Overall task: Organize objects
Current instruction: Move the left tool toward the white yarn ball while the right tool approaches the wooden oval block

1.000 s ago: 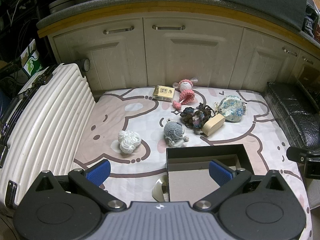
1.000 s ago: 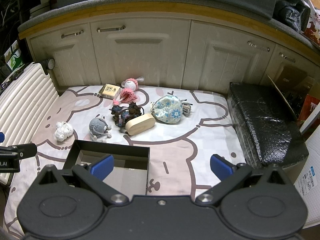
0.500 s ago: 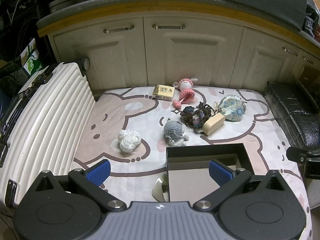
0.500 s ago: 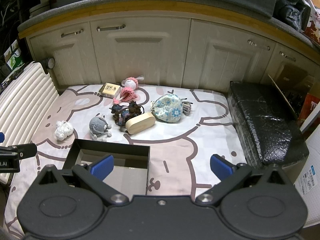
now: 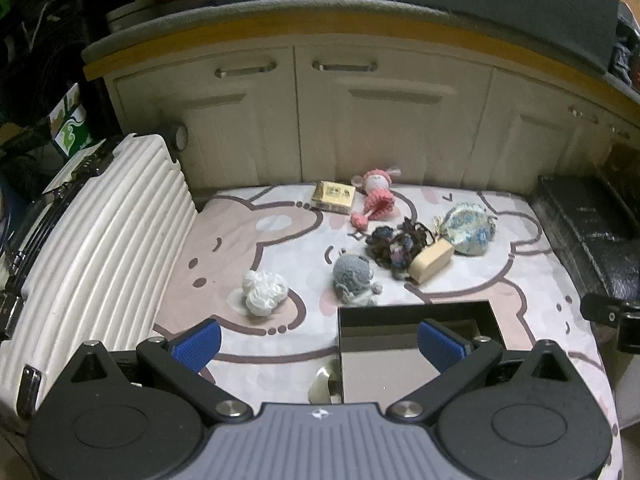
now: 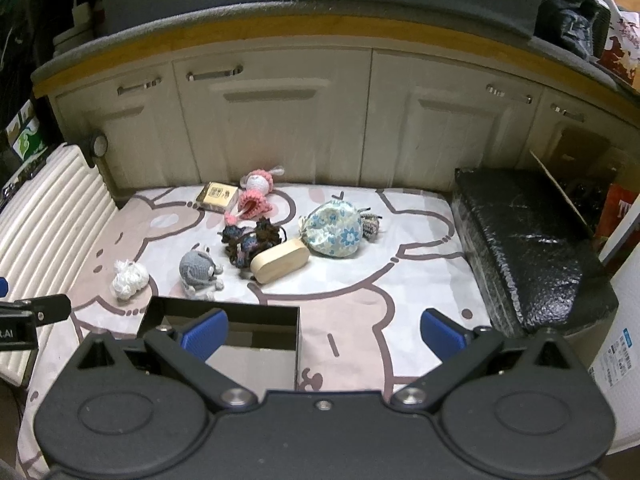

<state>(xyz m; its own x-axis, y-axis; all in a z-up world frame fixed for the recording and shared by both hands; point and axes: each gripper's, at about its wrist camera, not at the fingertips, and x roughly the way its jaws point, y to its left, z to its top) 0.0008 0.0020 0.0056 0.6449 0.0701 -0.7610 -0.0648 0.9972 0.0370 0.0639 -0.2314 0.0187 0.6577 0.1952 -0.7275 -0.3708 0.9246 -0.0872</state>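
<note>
".AI" on left tool (image 6: 16, 334)

Left tool (image 5: 318, 342) spread wide, empty; right tool (image 6: 324, 334) likewise.

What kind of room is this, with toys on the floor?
Probably a home kitchen floor: cream cabinets under a counter, a cartoon-print mat spread on the floor, and a white suitcase beside it.

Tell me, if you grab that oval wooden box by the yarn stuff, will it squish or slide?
The oval wooden box looks hard and smooth, so it probably won't squish, though it might slip between the pads. It leans against the dark yarn tangle, so a push would likely drag that along. It lies flat on the printed sheet, so it probably won't roll.
</note>
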